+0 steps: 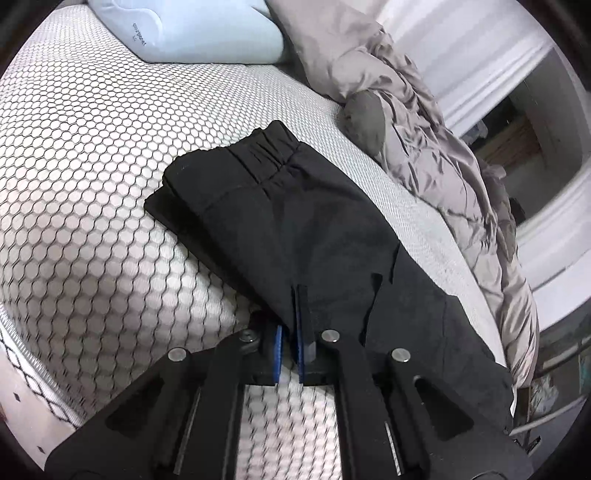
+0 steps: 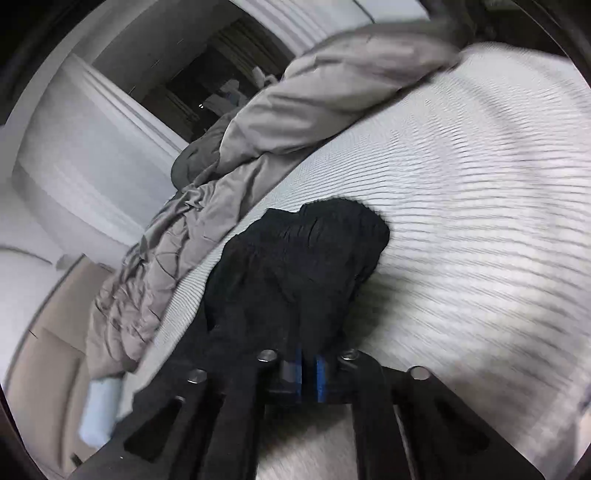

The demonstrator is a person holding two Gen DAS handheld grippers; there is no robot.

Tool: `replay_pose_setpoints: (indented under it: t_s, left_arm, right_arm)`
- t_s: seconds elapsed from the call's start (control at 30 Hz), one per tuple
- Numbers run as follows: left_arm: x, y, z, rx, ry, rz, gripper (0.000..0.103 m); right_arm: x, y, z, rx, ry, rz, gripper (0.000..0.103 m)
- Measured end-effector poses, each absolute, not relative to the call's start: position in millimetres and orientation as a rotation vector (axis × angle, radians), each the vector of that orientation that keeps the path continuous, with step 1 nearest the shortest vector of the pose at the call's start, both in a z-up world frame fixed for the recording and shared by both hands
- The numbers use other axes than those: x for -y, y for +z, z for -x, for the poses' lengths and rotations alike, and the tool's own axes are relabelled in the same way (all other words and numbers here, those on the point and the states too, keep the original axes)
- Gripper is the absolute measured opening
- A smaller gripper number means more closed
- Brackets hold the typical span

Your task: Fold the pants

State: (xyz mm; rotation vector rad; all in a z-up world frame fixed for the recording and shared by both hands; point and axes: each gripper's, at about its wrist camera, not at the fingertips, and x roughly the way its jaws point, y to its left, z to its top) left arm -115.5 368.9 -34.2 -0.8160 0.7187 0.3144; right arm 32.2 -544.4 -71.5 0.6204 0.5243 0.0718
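Black pants [image 1: 295, 221] lie folded on the white honeycomb-patterned mattress [image 1: 92, 184], elastic waistband at the far end. My left gripper [image 1: 295, 295] is shut on the near edge of the pants, the cloth pinched between its blue pads. In the right wrist view the pants [image 2: 295, 258] drape forward from my right gripper [image 2: 308, 350], which is shut on the bunched black cloth; the fingertips are hidden under the fabric. The right view is motion-blurred.
A crumpled grey duvet [image 1: 424, 129] lies along the far side of the bed, also in the right wrist view [image 2: 258, 129]. A light blue pillow [image 1: 192, 33] sits at the head. White wall and a dark doorway [image 2: 221, 85] lie beyond.
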Motion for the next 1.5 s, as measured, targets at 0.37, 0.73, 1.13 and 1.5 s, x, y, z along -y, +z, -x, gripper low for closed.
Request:
replay_pose_setpoints:
  t_s: [0.37, 0.73, 1.13, 1.5]
  left_arm:
    - [-343, -4, 133, -0.767, 0.402, 0.635, 0.035]
    - [-272, 48, 126, -0.689, 0.198, 0.468, 0.102]
    - [-238, 3, 68, -0.839, 0.210, 0.410, 0.102]
    - [-239, 3, 88, -0.825, 0.239, 0.385, 0.102]
  right_arm:
    - [571, -65, 11, -0.527, -0.007, -0.564, 0.049]
    - [477, 1, -122, -0.675, 0.133, 0.005, 0.093]
    - [445, -8, -194, -0.701, 0.105, 0.166, 0.032]
    - [479, 3, -151, -0.613, -0.033, -0.092, 0.090]
